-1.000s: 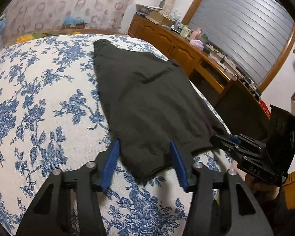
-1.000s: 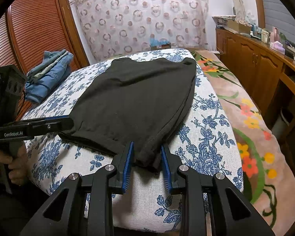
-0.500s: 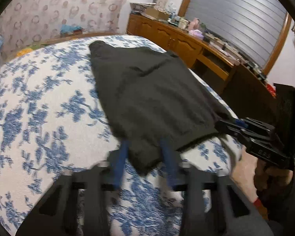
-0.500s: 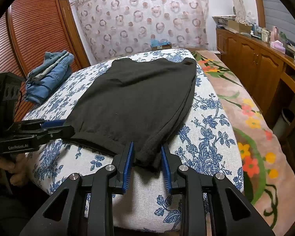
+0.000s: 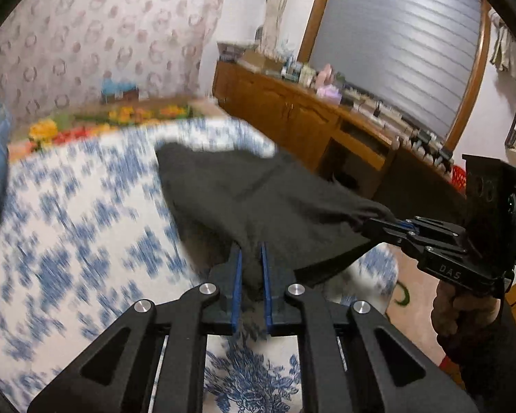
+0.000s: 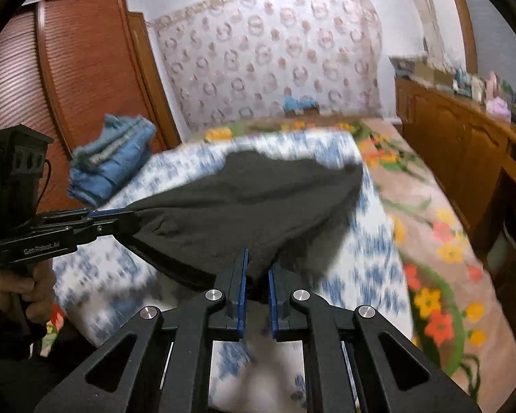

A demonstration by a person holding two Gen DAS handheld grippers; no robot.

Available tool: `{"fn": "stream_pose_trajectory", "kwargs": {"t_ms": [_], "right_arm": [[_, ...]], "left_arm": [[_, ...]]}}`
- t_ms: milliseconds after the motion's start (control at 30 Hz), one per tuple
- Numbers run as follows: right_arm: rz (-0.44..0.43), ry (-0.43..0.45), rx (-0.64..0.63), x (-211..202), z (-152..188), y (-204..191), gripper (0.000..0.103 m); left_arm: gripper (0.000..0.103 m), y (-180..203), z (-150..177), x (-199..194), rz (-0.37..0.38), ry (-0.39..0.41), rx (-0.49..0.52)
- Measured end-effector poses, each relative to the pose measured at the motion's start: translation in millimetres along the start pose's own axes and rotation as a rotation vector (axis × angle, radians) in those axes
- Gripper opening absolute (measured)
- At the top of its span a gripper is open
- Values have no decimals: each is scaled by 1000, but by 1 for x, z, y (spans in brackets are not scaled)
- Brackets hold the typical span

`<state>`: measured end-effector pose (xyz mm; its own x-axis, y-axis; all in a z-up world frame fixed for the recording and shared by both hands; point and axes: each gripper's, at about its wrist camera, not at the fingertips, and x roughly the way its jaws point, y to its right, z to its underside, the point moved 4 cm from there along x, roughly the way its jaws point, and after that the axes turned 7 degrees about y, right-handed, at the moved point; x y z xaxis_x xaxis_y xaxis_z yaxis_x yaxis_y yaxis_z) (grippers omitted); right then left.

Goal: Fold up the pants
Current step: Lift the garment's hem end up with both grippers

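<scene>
Black pants [image 5: 258,199] are hanging stretched between two grippers above a bed [image 5: 68,241] covered in a blue-flowered sheet; the far end of the pants is lying on the bed. The left gripper [image 5: 250,275] is clamping one near corner of the pants between its closed blue-lined fingers [image 5: 237,282]. The right gripper [image 6: 257,285] is pinching the other near corner, its fingers [image 6: 242,282] closed on the cloth. Seen from the right wrist, the near edge of the pants [image 6: 244,206] is sagging between the two grips, clear of the sheet. Folded blue clothes [image 6: 113,158] are lying at the bed's far left. A wooden cabinet [image 5: 292,113] is standing beyond the bed. The bed is appearing blurred in both views.
</scene>
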<state>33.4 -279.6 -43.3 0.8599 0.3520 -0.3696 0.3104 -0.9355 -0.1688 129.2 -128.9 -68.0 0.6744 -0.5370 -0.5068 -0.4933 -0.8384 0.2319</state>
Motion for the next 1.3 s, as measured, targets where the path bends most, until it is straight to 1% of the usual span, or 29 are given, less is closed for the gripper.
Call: {"fn": "stream_pose_trajectory", "kwargs": {"t_ms": [233, 367, 433, 533, 600, 667, 767, 833, 933, 1033, 1100, 1233, 1300], "right_arm": [[-58, 139, -82, -27, -71, -29, 10], [-84, 199, -137, -35, -108, -49, 10], [-87, 202, -174, -31, -124, -60, 10], [-111, 209, -209, -15, -149, -71, 10], [-120, 204, -227, 5, -165, -77, 10], [-110, 201, -252, 32, -180, -78, 9], [-123, 185, -227, 73, -202, -74, 9], [-135, 197, -217, 91, -216, -65, 9], [-135, 224, -206, 111, -236, -61, 9], [-131, 218, -212, 126, -228, -61, 9], [-134, 187, -215, 123, -199, -62, 9], [-132, 84, -209, 152, -157, -59, 9], [-129, 43, -224, 160, -134, -61, 9]], "left_arm": [[10, 0, -64, -59, -6, 171, 35], [10, -3, -97, -86, -33, 244, 62], [10, -9, -105, -95, -41, 263, 57], [10, -20, -118, -100, -65, 286, 56], [10, -31, -129, -98, -92, 291, 62], [10, -47, -142, -91, -130, 295, 66], [10, -75, -166, -79, -180, 294, 55], [10, -92, -183, -77, -210, 311, 55], [10, -101, -196, -78, -218, 331, 66], [10, -104, -190, -75, -234, 331, 86], [10, -112, -174, -67, -226, 300, 65], [10, -122, -124, -50, -225, 217, 57], [10, -121, -109, -47, -220, 191, 39]]}}
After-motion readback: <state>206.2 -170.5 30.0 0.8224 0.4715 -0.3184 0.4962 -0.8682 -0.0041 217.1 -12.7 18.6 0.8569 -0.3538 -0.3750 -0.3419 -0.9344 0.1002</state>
